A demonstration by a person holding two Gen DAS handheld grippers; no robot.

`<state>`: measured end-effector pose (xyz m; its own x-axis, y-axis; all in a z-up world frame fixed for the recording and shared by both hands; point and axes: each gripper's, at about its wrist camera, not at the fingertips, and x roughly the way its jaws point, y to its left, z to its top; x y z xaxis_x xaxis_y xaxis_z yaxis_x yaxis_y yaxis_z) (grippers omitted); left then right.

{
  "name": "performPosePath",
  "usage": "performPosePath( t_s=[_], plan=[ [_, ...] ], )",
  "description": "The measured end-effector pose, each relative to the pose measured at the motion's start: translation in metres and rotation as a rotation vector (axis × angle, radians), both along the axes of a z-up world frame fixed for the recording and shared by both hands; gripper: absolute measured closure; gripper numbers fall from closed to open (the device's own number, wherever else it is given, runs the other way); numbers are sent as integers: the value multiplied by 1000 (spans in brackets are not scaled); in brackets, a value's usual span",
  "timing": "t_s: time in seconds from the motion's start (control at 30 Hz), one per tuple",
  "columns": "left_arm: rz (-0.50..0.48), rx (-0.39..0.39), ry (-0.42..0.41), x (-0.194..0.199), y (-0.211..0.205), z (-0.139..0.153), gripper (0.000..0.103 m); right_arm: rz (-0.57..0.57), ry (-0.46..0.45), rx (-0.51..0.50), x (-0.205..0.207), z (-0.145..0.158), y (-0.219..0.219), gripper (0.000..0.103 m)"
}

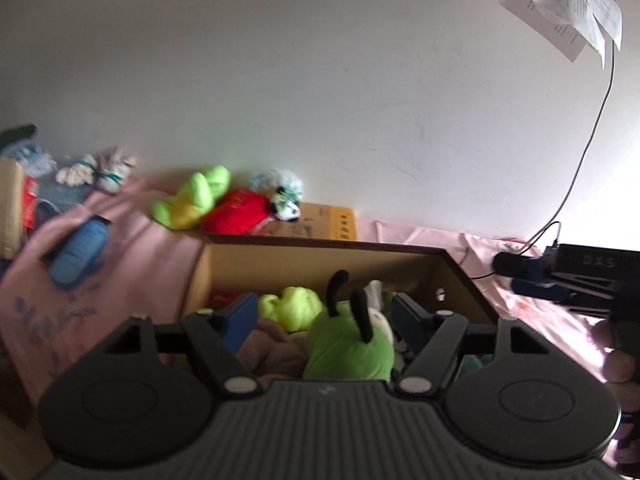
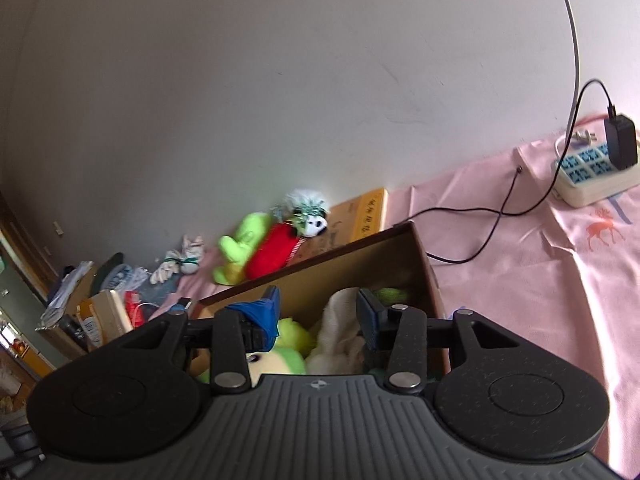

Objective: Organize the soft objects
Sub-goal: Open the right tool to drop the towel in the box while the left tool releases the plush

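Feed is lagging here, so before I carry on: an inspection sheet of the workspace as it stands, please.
Surface: pink sheet, creased.
Job's things: box holds green plush and others; lime plush, red plush, panda still behind it.
Clutter: blue roll, white bundles, cardboard.
Grippers: left tongs open above box; right tongs apart above box, grip unclear.
Cables: black lead to power strip.
Surroundings: white wall, papers.

The black two-finger left gripper (image 1: 324, 314) with blue pads pointed somewhat downward, its jaws spread wide. The matching black right gripper (image 2: 318, 316) was tilted slightly downward, jaws partly apart. A person's fingers (image 1: 616, 356) gripped its handle.
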<state>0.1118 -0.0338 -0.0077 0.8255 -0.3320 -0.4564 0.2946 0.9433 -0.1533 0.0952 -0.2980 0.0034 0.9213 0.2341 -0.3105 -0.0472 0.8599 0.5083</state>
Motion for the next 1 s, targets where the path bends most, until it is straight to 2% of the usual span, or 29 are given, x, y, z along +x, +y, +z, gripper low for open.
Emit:
performPosePath(
  t_s=[0.2, 0.33, 0.4, 0.47, 0.57, 0.6, 0.73, 0.8, 0.87, 0.93, 1.0],
  plan=[
    [-5, 11, -12, -34, 11, 6, 29, 65, -39, 33, -33, 3, 8, 76],
    [-72, -20, 33, -37, 4, 0, 40, 83, -43, 93, -48, -6, 7, 76],
    [-100, -10, 49, -33, -7, -6, 40, 82, -37, 112, -53, -11, 7, 76],
    [-97, 16, 80, -24, -15, -15, 45, 83, -30, 132, -57, -15, 5, 76],
    [-89, 19, 156, -5, -19, -33, 62, 70, -36, 136, -63, -17, 1, 76],
    [-81, 20, 175, 2, -19, -39, 72, 64, -40, 134, -65, -17, 0, 76],
    [-64, 3, 191, 22, -19, -45, 71, 54, -44, 134, -66, -20, -2, 76],
    [-62, 37, 195, 32, -28, -48, 72, 56, -38, 137, -65, -22, -1, 76],
    [-68, 77, 237, 47, -39, -57, 72, 63, -32, 138, -64, -24, 1, 76],
    [-76, 109, 225, 46, -43, -60, 72, 72, -35, 134, -65, -24, 3, 76],
    [-92, 97, 213, 40, -41, -57, 71, 75, -42, 119, -67, -23, 5, 76]
  ],
)
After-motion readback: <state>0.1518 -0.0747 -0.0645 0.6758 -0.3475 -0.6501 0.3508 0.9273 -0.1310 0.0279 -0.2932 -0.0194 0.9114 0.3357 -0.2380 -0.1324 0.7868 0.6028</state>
